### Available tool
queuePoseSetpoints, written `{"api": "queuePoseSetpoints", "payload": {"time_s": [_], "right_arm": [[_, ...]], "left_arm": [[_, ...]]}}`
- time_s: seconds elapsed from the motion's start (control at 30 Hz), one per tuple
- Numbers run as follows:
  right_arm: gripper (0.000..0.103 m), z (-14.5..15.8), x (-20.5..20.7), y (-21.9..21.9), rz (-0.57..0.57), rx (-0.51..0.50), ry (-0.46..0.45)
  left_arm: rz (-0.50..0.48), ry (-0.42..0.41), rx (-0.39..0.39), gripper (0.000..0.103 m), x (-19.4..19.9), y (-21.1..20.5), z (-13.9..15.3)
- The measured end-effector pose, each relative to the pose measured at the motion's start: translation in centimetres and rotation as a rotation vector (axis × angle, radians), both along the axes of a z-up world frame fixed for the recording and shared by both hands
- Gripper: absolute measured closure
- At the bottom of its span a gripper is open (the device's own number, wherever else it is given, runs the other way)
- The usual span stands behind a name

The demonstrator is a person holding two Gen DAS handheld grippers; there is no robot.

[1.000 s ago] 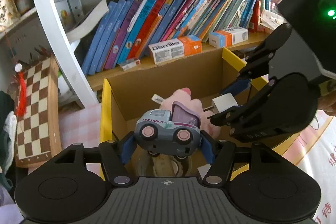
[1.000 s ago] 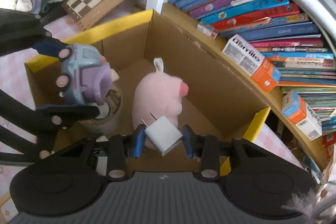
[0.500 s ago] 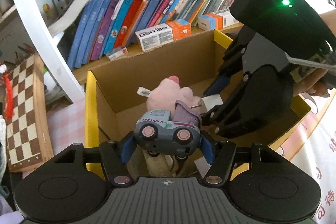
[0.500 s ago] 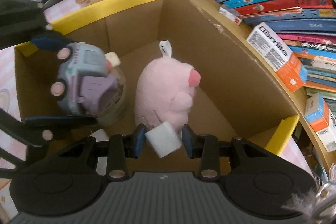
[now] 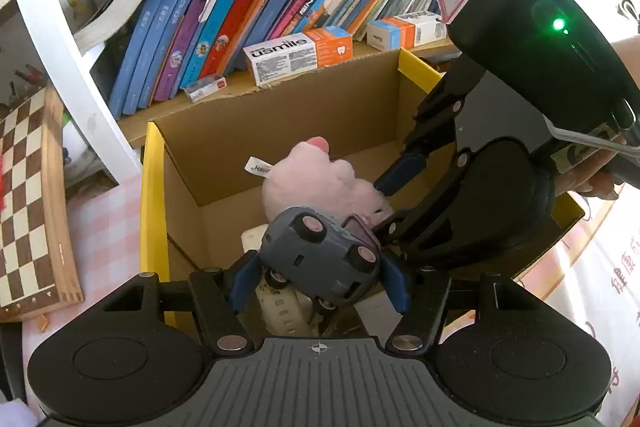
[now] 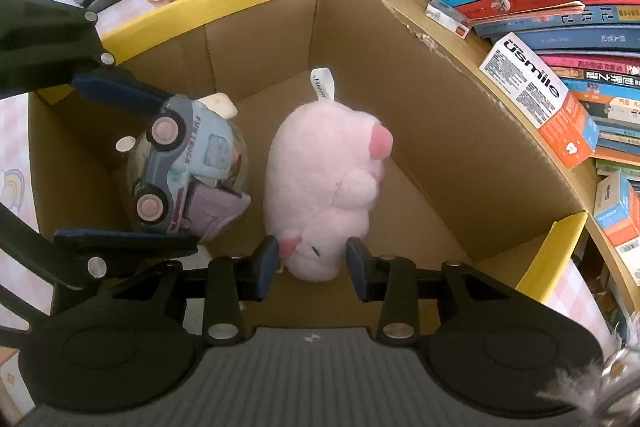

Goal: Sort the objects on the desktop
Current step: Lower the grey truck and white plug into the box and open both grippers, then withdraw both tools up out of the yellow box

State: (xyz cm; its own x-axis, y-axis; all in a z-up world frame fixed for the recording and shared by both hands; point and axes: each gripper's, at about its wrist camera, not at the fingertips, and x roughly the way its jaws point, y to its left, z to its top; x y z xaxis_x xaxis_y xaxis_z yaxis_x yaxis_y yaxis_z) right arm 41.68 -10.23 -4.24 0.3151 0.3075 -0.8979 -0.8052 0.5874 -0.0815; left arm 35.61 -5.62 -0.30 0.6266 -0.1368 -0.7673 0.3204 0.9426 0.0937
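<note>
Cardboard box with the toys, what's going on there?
A person is sorting toys into the cardboard box with two handheld grippers. The left gripper holds a toy truck inside the box, and its jaws have just been easing open. The right gripper straddles the pink plush lying on the box floor; whether it squeezes it isn't clear.

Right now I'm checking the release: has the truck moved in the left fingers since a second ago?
Yes. The truck has tilted clockwise between the left fingers, which have just been opening around it.
</note>
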Motion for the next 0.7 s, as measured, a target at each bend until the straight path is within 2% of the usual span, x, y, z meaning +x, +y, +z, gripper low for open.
{"api": "queuePoseSetpoints", "payload": {"time_s": [0.1, 0.23, 0.33, 0.7], "right_arm": [[0.067, 0.0, 0.0, -0.1, -0.003, 0.003, 0.003], [0.067, 0.1, -0.1, -0.3, -0.012, 0.013, 0.011], [0.066, 0.1, -0.1, -0.4, -0.022, 0.016, 0.015], [0.044, 1.1, -0.9, -1.0, -0.057, 0.013, -0.039]], "left_arm": [[-0.006, -0.03, 0.025, 0.033, -0.7, -0.3, 0.3], [-0.006, -0.068, 0.036, 0.023, -1.6, -0.1, 0.9], [0.006, -0.075, 0.032, 0.022, -2.1, 0.4, 1.2], [0.056, -0.107, -0.01, 0.022, -4.2, 1.6, 2.1]]}}
